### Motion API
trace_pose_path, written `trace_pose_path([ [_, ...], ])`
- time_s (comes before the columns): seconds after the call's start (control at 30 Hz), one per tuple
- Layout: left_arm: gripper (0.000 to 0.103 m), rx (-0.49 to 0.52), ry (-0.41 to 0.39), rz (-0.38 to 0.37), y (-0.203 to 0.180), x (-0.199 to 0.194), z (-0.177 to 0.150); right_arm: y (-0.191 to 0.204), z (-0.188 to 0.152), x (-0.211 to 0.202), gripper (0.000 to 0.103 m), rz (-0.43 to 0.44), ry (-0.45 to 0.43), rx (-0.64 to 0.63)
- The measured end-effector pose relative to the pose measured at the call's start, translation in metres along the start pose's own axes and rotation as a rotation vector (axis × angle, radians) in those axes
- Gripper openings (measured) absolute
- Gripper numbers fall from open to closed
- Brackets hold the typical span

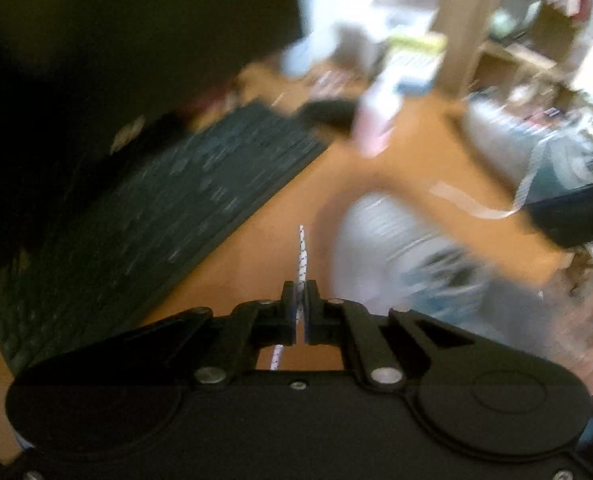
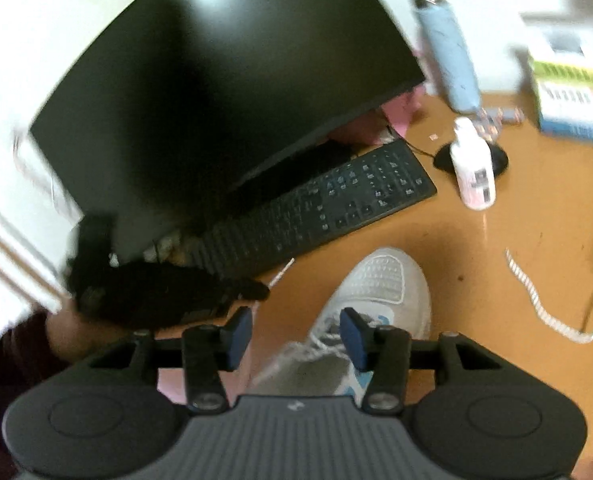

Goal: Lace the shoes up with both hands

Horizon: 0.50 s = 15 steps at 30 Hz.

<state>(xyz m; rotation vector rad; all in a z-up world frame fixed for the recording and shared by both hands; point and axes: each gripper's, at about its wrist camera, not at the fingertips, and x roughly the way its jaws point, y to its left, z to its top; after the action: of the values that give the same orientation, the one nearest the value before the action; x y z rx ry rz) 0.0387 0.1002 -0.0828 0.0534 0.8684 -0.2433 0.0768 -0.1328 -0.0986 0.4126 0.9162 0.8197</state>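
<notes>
Between left gripper (image 1: 300, 300) pads, lace (image 1: 302, 252); right gripper (image 2: 296, 334) agape

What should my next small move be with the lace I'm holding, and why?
Probably bring the left gripper, shut on the shoelace, back toward the white sneaker. The lace tip pokes out past its fingers, and the right gripper hangs open over the laced part, seemingly ready to take it.

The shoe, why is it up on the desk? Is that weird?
A bit. The white shoe sits on the desk beside the keyboard, its laces loose. The left gripper pinches one lace end.
</notes>
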Motion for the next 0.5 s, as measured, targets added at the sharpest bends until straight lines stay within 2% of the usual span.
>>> trace_pose_path([
  [0.1, 0.001, 0.026, -0.042, -0.057, -0.025, -0.021, 0.005, -0.013, 0.004, -0.003, 0.049, 0.057, -0.023, 0.135],
  [0.13, 0.001, 0.033, -0.049, -0.063, -0.03, -0.023, 0.007, -0.016, 0.005, -0.003, 0.045, 0.069, -0.025, 0.155],
  [0.4, 0.001, 0.081, -0.06, -0.117, -0.064, -0.034, 0.006, -0.03, 0.007, -0.007, 0.039, 0.153, -0.032, 0.276],
  [0.5, 0.001, 0.08, -0.06, -0.137, -0.07, -0.035, 0.005, -0.035, 0.007, -0.007, 0.03, 0.173, -0.025, 0.297],
])
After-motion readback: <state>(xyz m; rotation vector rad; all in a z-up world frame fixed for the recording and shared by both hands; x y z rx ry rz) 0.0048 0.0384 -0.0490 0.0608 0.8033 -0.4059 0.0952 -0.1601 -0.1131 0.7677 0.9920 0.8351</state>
